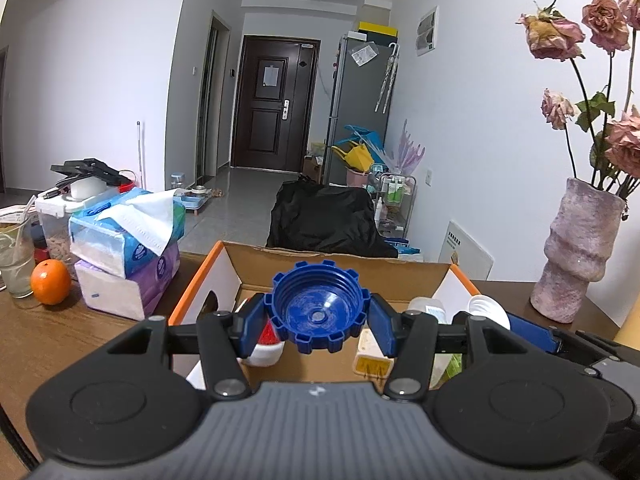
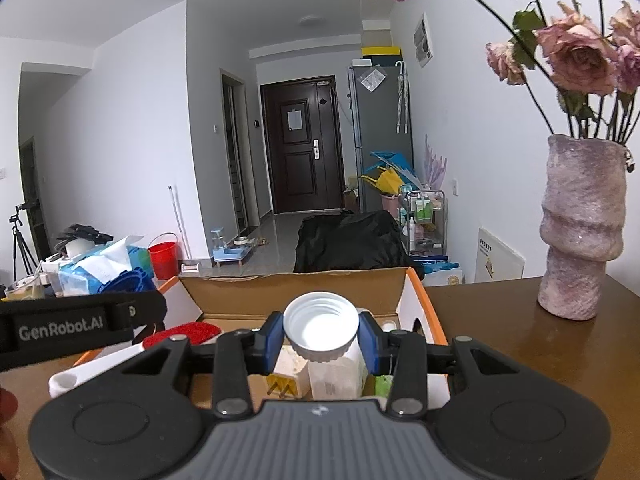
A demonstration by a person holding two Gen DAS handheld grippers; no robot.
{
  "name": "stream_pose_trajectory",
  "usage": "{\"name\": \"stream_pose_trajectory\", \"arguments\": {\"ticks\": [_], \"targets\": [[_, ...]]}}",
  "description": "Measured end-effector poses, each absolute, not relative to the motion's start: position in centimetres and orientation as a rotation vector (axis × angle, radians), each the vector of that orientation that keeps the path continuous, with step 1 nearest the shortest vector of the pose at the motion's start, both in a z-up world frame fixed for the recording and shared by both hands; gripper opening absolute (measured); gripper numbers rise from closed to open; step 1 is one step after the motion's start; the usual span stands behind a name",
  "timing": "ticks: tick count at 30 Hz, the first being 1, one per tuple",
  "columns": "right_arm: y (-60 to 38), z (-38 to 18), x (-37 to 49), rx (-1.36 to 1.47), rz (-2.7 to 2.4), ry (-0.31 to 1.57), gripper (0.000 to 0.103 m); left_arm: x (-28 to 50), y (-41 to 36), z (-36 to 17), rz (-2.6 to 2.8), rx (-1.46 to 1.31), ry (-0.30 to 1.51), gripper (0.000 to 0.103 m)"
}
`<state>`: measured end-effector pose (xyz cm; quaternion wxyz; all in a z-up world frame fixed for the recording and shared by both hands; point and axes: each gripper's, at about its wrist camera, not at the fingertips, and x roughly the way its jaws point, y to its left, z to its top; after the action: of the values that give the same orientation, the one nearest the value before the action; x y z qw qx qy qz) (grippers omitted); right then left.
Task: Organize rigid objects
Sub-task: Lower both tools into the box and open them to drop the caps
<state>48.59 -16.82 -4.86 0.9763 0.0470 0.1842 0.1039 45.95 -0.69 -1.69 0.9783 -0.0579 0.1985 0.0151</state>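
My left gripper [image 1: 318, 320] is shut on a large blue ribbed cap [image 1: 318, 306], held open side toward the camera above an open cardboard box [image 1: 340, 258] with orange edges. My right gripper [image 2: 320, 334] is shut on a white screw cap [image 2: 320, 326], also held above the same box [image 2: 296, 290]. Inside the box lie a red-and-white item [image 1: 266, 344], a white plug adapter with yellow face [image 1: 370, 358] and a white bottle [image 2: 340, 376]. The left gripper body [image 2: 72, 326] shows at the left of the right wrist view.
The box stands on a brown wooden table [image 1: 52, 340]. Tissue packs [image 1: 128, 248], an orange [image 1: 51, 282] and a glass [image 1: 16, 264] stand at the left. A pink vase [image 2: 582, 228] with dried roses stands at the right. A black-covered chair [image 1: 326, 218] is behind the box.
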Motion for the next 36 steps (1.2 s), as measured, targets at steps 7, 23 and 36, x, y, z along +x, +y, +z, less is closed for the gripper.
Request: {"name": "stream_pose_trajectory", "arguments": {"ticks": [7,23,36], "targets": [[-16.0,-5.2,51.0,0.085,0.215,0.376,0.039,48.2,-0.1,-1.7,0.040,-0.120,0.400,0.056],[-14.9,-6.5,54.3,0.066,0.222,0.398,0.039,51.6,1.5,-2.8,0.067,-0.104,0.417,0.056],[-14.8,-7.0,55.7,0.044,0.225,0.428,0.039,52.6,1.8,-3.6,0.057,-0.102,0.470,0.058]]}}
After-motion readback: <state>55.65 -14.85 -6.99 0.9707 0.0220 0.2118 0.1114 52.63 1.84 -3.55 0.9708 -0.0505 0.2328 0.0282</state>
